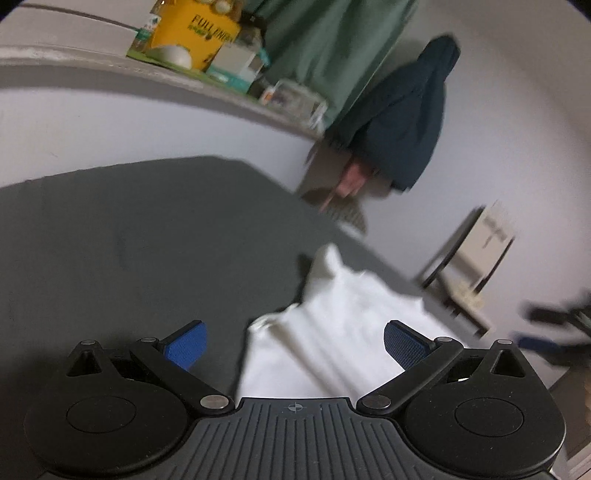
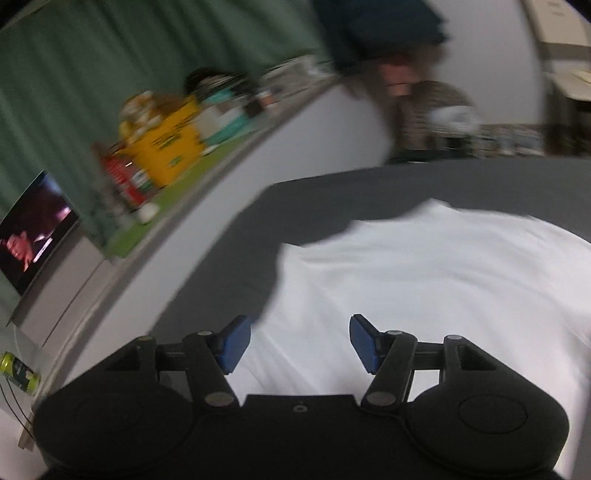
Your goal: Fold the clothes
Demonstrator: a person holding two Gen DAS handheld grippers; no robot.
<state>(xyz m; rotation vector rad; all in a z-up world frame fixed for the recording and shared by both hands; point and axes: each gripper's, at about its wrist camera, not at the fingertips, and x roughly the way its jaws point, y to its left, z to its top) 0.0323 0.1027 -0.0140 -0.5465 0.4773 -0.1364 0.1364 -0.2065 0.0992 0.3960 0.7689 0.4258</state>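
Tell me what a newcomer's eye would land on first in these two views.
First the white garment, spread bright across the dark grey surface right ahead of both cameras. Next the blue pads of the left claw and the right claw, both open with nothing between them. Then the yellow box among the clutter on the ledge by the green curtain.

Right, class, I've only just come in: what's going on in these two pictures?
A person is folding a white garment spread on a dark grey surface, with a two-finger gripper in each hand. Neither holds anything right now: the left gripper is wide open over one edge of the cloth, and the right gripper is open above it too. Another person in a dark top stands beyond.
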